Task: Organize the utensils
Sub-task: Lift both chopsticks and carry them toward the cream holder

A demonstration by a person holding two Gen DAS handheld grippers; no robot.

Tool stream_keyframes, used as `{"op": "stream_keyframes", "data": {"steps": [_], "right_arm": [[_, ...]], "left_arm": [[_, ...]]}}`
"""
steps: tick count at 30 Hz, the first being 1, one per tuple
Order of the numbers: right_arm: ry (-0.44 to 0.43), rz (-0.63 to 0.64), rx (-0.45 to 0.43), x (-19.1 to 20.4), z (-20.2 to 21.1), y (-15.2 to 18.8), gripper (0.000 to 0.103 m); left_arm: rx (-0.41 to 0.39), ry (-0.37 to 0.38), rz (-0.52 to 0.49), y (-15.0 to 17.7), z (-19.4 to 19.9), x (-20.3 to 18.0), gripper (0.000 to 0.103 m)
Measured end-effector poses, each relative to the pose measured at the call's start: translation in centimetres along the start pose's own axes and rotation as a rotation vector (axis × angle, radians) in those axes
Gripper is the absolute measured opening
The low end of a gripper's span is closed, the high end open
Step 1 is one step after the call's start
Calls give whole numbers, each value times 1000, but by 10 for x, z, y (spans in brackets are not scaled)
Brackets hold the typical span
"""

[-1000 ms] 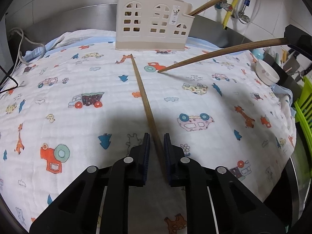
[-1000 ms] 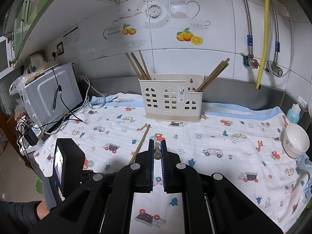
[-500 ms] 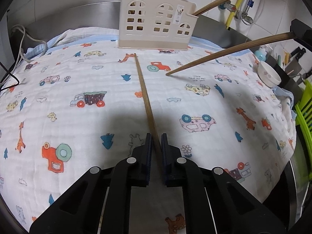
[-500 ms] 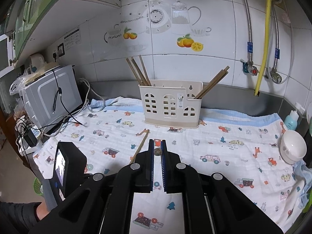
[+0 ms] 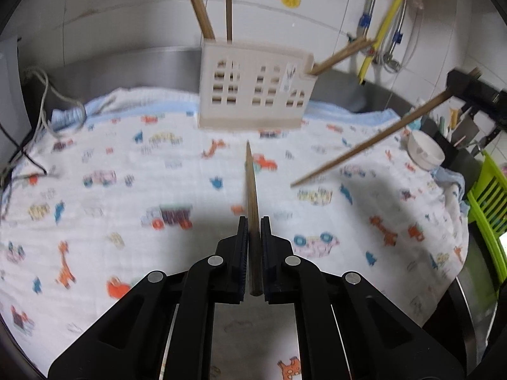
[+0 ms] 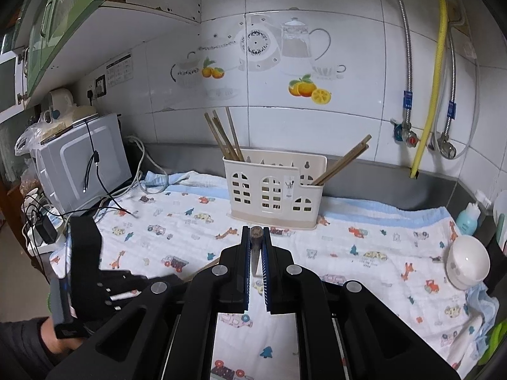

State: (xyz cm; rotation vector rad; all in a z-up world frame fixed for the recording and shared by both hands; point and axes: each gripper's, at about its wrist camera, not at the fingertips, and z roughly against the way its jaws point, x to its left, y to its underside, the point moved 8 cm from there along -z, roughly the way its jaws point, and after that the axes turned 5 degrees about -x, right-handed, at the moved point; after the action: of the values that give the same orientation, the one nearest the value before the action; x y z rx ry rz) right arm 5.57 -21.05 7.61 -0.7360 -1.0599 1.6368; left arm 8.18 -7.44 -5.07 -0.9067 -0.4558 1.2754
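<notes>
A cream utensil holder (image 5: 256, 91) (image 6: 274, 186) stands at the back of the printed cloth (image 5: 126, 190), with several wooden chopsticks upright in it. My left gripper (image 5: 253, 224) is shut on a wooden chopstick (image 5: 252, 196), lifted off the cloth and pointing at the holder. My right gripper (image 6: 256, 232) is shut on another chopstick (image 6: 256, 240), seen end-on between the pads. That chopstick also shows in the left wrist view (image 5: 374, 139), slanting down from the right gripper (image 5: 469, 87). The left gripper body shows in the right wrist view (image 6: 85, 272).
A white bowl (image 6: 467, 266) (image 5: 424, 155) sits at the cloth's right edge. A microwave (image 6: 82, 164) and cables (image 6: 104, 202) are at the left. A green rack (image 5: 488, 199) stands off the right side. Pipes (image 6: 431, 79) run down the tiled wall.
My left gripper closed on the chopstick that lay on the cloth and lifted it, tilting up toward the holder. My right gripper rose with its chopstick.
</notes>
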Motion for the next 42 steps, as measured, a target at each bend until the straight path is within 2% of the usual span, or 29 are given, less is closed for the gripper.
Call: {"op": "stream_keyframes", "data": {"steps": [5, 9, 13, 18, 22, 23, 29, 33, 39, 42], "right_arm": [[-8, 10, 1, -1, -4, -9, 7], [-23, 6, -1, -2, -6, -17, 7], [-34, -6, 1, -6, -12, -26, 7], [-36, 1, -3, -6, -13, -29, 7], [-41, 3, -3, -4, -15, -30, 7], [-42, 5, -3, -3, -15, -30, 7], [-44, 12, -3, -3, -16, -31, 7], [-43, 14, 0, -2, -17, -31, 7], [-44, 13, 9, -2, -20, -27, 7], [-43, 12, 10, -2, -21, -27, 7]], "left_arm": [[-55, 21, -15, -27, 12, 3, 6], [-97, 35, -69, -50, 21, 0, 4], [-88, 36, -115, -59, 22, -3, 4], [-6, 46, -104, -40, 12, 7, 4], [88, 35, -101, -5, -1, 14, 4], [105, 30, -99, 3, -4, 16, 7], [173, -2, -81, 33, -17, 30, 9], [187, -21, -77, 42, -22, 36, 21], [197, -17, -76, 49, -29, 39, 19], [199, -53, -117, 49, -29, 37, 11]]}}
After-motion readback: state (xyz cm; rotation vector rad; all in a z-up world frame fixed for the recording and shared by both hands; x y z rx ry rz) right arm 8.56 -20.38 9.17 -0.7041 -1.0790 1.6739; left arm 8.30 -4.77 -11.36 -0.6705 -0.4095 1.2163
